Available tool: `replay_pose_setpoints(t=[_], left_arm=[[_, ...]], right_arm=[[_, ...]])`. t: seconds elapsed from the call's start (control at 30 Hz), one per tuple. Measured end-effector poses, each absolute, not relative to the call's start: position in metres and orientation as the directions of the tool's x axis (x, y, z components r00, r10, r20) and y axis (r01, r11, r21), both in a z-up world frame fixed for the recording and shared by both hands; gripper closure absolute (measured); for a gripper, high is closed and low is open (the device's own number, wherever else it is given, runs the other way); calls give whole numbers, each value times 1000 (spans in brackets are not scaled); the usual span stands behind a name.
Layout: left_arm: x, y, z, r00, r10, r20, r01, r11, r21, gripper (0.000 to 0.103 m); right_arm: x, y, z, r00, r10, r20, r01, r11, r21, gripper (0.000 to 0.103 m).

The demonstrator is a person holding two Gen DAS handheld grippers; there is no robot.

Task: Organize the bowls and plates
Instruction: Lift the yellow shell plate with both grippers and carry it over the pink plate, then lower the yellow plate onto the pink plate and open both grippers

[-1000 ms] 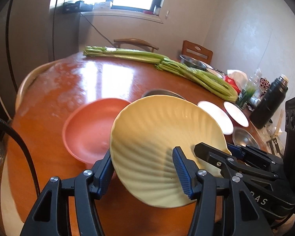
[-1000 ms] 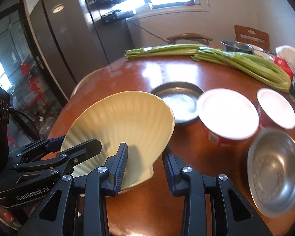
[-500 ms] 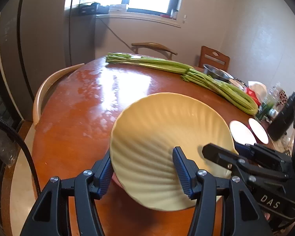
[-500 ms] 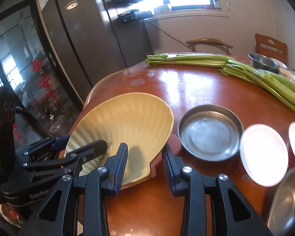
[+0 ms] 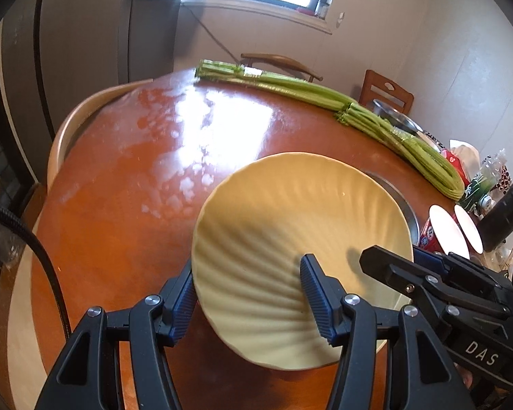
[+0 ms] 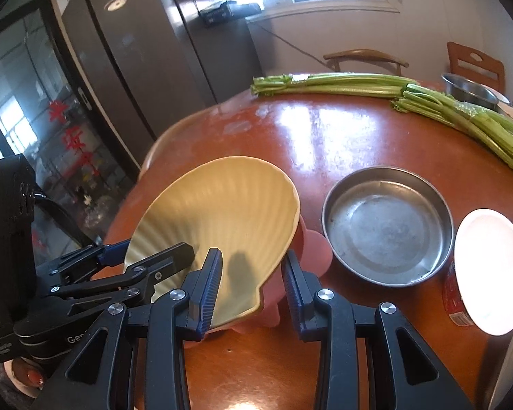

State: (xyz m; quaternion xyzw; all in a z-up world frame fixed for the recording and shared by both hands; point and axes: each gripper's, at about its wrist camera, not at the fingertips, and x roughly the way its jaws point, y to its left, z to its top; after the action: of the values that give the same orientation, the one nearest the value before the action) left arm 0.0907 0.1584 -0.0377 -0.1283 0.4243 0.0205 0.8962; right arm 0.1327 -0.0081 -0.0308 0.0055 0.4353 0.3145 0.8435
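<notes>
Yellow shell-shaped plate (image 5: 290, 239), clamped at opposite rims by the left gripper (image 5: 249, 300) and right gripper (image 6: 251, 283), needed level lowering onto the pink plate (image 6: 311, 249).

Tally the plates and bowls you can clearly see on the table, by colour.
Yellow shell plate: 1
Pink plate: 1
Steel dish and steel bowl: 2
Total: 4
</notes>
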Motion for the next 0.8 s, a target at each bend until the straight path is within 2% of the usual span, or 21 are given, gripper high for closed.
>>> replay_pose_setpoints(t=[0.3,0.8], left_arm=[[95,153,-45,626,24,-780,-170,980,-107,45],[102,147,-57,610,74,-789,-186,981,-51,44]], right_arm=[[137,-5,-45,404,522,-751,-520,806,281,65],[140,-6,-51,408,502,-763,-510,818,265,65]])
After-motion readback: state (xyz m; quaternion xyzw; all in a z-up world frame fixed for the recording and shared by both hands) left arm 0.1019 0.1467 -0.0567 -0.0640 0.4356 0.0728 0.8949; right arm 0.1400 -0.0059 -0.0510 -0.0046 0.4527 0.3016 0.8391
